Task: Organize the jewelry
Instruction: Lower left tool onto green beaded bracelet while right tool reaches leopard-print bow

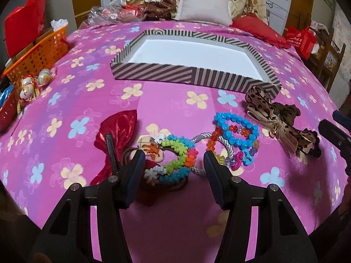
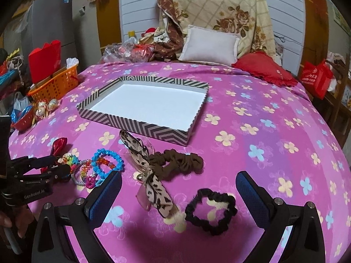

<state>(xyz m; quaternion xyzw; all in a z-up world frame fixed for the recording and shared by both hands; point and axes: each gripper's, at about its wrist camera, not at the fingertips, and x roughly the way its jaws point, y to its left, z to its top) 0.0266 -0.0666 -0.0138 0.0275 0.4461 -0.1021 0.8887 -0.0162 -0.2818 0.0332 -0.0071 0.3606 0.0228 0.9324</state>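
Observation:
A striped shallow box (image 1: 153,72) with a white floor lies on the pink bedspread, also in the right wrist view (image 2: 131,123). My left gripper (image 1: 174,164) is open just above a multicoloured hair tie (image 1: 175,164), beside a red bow (image 1: 118,127) and a blue bead bracelet (image 1: 237,129). A leopard-print bow (image 1: 276,118) lies to the right. My right gripper (image 2: 178,188) is open over the leopard bow (image 2: 151,175), a brown scrunchie (image 2: 177,161) and a black scrunchie (image 2: 210,210). The left gripper (image 2: 54,164) shows at the left by the bracelets (image 2: 105,162).
An orange basket (image 1: 39,52) and wrapped sweets (image 1: 30,85) sit at the bed's left edge. Pillows (image 2: 210,46) and a red cushion (image 2: 265,68) lie at the headboard. A red bag (image 2: 316,76) stands right of the bed.

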